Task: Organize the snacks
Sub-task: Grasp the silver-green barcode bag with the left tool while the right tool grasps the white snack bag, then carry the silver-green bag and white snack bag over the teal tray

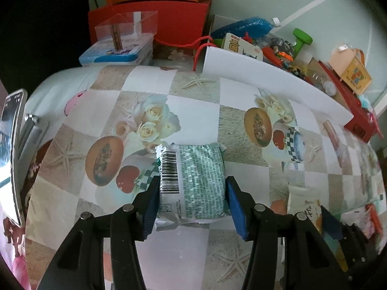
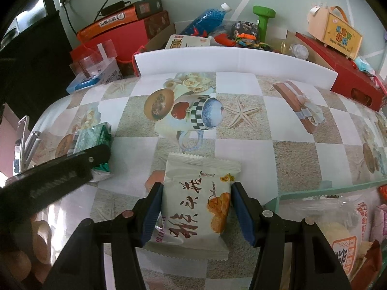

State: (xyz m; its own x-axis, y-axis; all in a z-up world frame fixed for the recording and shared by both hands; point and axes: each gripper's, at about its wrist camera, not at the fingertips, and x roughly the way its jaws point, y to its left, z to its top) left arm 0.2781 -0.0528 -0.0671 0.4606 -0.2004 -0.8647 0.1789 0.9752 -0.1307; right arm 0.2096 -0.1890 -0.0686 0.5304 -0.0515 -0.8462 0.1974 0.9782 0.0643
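Two claws, one snack packet in each. Left claw (image 1: 192, 199) has its blue pads pressed against both sides of a green-and-white packet (image 1: 193, 181), barcode face up, low over the counter (image 1: 193, 96); whether it rests on the cloth or is just lifted, cannot tell. Right claw (image 2: 196, 211) pinches a cream pastry packet (image 2: 196, 200) with dark brush lettering and an orange pastry picture, left pad touching, right pad at the packet's edge. From the right wrist view the left claw's black arm crosses the left side with the green packet in front of it; the two packets sit well apart. One translucent green-rimmed bin (image 2: 314, 194) lies at lower right, just beside the right claw, holding several more wrapped snacks, at least three, exact count unclear. Counter carries a checkered cloth printed with roses, starfish, mugs and apples. One white board (image 2: 229, 61) stands along the far edge; behind it one blue bottle (image 2: 205, 20), one green dumbbell (image 2: 262, 19), one red box (image 2: 338, 67), and stacked orange and red boxes (image 1: 154, 7) at far left. Pale wall behind. Centre of the cloth between claws and board is open.
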